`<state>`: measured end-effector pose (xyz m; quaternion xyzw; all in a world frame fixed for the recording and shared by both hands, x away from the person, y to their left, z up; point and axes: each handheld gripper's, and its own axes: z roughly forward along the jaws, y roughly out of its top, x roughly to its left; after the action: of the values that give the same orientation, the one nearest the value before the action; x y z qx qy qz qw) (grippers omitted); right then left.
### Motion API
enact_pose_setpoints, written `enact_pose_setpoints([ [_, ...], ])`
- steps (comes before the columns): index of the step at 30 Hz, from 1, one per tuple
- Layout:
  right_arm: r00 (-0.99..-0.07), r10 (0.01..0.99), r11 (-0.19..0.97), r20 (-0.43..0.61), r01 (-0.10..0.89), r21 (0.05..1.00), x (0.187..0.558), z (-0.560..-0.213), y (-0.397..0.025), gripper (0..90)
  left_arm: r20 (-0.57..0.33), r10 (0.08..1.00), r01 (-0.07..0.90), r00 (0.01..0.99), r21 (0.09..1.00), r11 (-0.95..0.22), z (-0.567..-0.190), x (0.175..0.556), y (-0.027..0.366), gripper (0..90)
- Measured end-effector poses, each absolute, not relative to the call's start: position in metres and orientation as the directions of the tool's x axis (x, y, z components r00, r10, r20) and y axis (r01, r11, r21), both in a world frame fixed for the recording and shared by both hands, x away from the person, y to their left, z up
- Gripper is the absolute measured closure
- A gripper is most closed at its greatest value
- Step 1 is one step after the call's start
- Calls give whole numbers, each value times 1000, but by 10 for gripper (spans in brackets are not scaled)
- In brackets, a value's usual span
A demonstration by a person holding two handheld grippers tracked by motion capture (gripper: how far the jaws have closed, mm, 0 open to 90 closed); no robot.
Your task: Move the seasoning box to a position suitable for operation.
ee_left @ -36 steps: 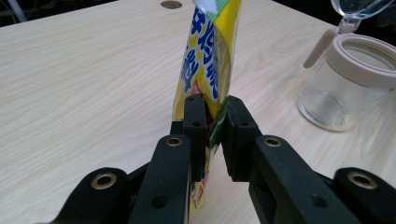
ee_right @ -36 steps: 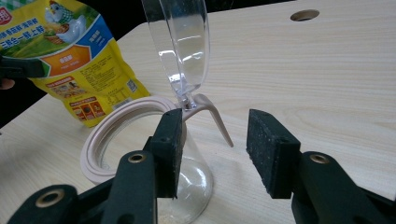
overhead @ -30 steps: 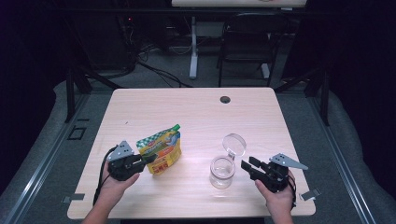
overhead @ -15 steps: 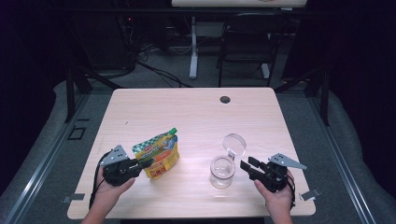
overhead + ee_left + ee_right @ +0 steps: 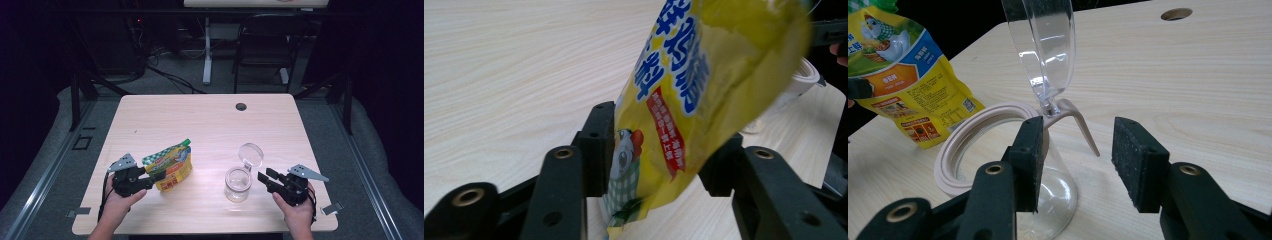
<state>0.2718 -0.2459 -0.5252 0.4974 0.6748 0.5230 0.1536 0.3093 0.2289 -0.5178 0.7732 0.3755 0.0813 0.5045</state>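
— Pouch (image 5: 169,167) of yellow snack mix, clamped at its lower edge in the left gripper (image 5: 150,177), lifted and tilted above the table (image 5: 200,120), left of the glass jar (image 5: 237,183). Looks like the carry-to-jar step?

— Probably. Next: bring over the jar's open mouth, lid (image 5: 250,154) flipped back. Right gripper (image 5: 262,178) just beside the jar, jaws apart, holding nothing; could steady it.

— Left jaws?

— Pressed narrow on the pouch.
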Motion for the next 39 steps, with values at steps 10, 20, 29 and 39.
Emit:
enact_pose_setpoints([
  [10,-460,830,-44,315,510,859,272,-525,-246,560,-320,650,549,689,817,-179,-532,320,225,423],
  [20,-463,829,-43,315,508,860,272,-525,-245,560,-348,639,563,686,810,-162,-540,323,224,399],
  [29,-464,829,-38,311,509,860,272,-525,-244,560,-385,627,577,677,807,-127,-544,326,223,390],
  [39,-467,827,-42,315,507,861,271,-525,-244,559,-370,637,587,676,794,-161,-550,328,217,379],
])
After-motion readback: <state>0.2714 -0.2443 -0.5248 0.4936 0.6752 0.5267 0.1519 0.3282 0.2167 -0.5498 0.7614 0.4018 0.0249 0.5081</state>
